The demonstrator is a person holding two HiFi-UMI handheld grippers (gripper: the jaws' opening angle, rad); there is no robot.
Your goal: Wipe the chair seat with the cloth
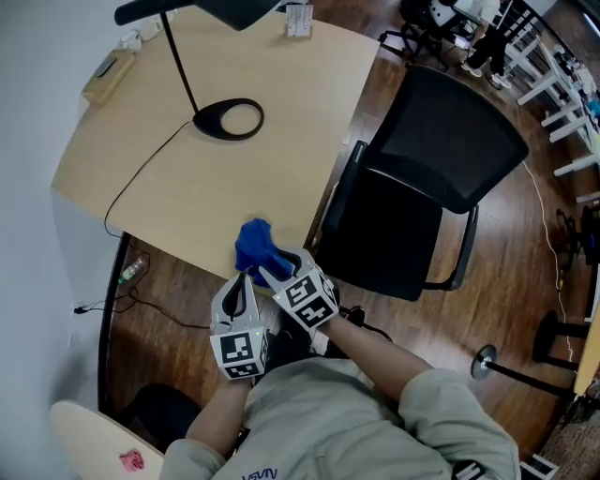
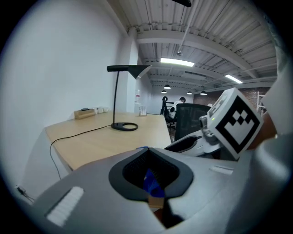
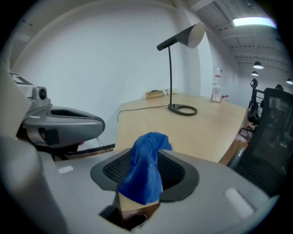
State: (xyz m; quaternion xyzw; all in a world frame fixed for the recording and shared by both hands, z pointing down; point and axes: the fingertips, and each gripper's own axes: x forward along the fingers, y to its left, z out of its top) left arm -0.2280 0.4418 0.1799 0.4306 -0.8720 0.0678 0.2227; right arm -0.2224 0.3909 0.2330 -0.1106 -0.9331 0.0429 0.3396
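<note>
A crumpled blue cloth (image 1: 255, 246) lies on the near edge of the wooden desk (image 1: 187, 197), left of the black office chair (image 1: 412, 187). My right gripper (image 1: 277, 269) stands open at the cloth, and the cloth (image 3: 146, 169) rises between its jaws without being pressed. The chair (image 3: 270, 137) shows at the right edge of that view. My left gripper (image 1: 246, 279) sits just left of the right one, below the desk edge. Its jaws look shut and empty. Through their slit I see a sliver of the cloth (image 2: 151, 183). The chair (image 2: 192, 119) stands beyond it.
A black desk lamp with a ring base (image 1: 228, 119) stands mid-desk, its cable (image 1: 141, 173) trailing to the left edge. A small box (image 1: 108, 75) and a bottle (image 1: 298, 19) sit at the far side. Wooden floor (image 1: 497, 309) surrounds the chair; more furniture (image 1: 562, 84) stands far right.
</note>
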